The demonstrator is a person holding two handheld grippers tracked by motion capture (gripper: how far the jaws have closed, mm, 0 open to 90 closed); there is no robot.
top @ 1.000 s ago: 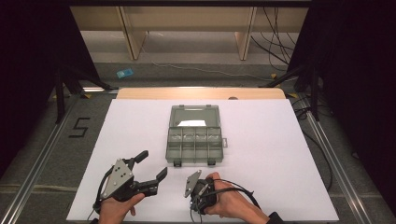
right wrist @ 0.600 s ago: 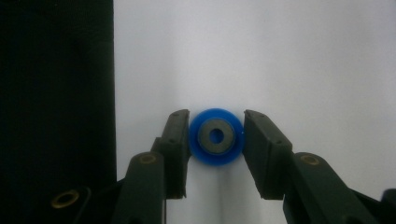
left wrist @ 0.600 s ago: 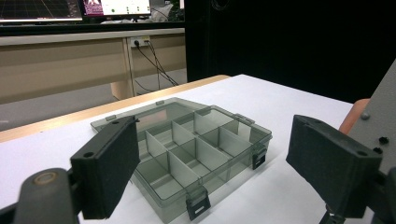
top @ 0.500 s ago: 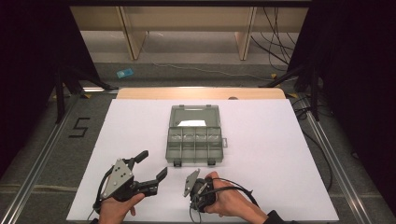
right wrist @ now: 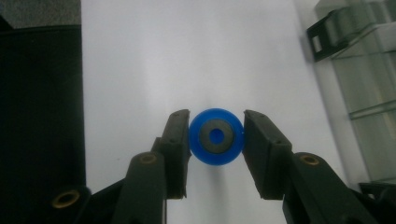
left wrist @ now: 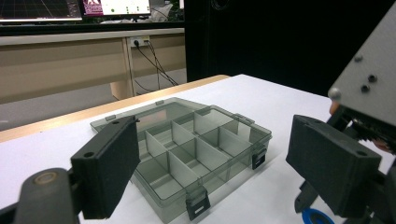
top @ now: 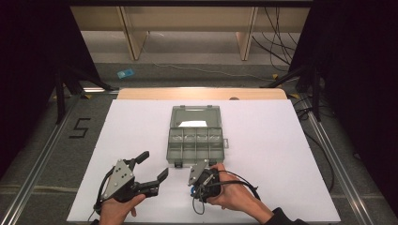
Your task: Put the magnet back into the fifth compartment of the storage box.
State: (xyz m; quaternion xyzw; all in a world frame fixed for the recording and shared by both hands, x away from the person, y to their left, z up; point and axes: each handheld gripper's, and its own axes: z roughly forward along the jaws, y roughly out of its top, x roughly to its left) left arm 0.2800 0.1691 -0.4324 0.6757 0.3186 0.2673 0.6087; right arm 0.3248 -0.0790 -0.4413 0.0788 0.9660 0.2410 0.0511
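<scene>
A white sheet [top: 281, 154] covered the wooden table in a dark room. On it sat one clear grey plastic compartment box [top: 195, 138], lid open. Two grippers: the right gripper [right wrist: 215, 135] pinched one small blue round wheel [right wrist: 216, 136] near the box's front; the left gripper [top: 152, 168] stood wide, empty.

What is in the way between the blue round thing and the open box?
Nothing visible. The right hand-held gripper is shut on the blue disc, and bare white table lies between it and the open compartment box.
</scene>
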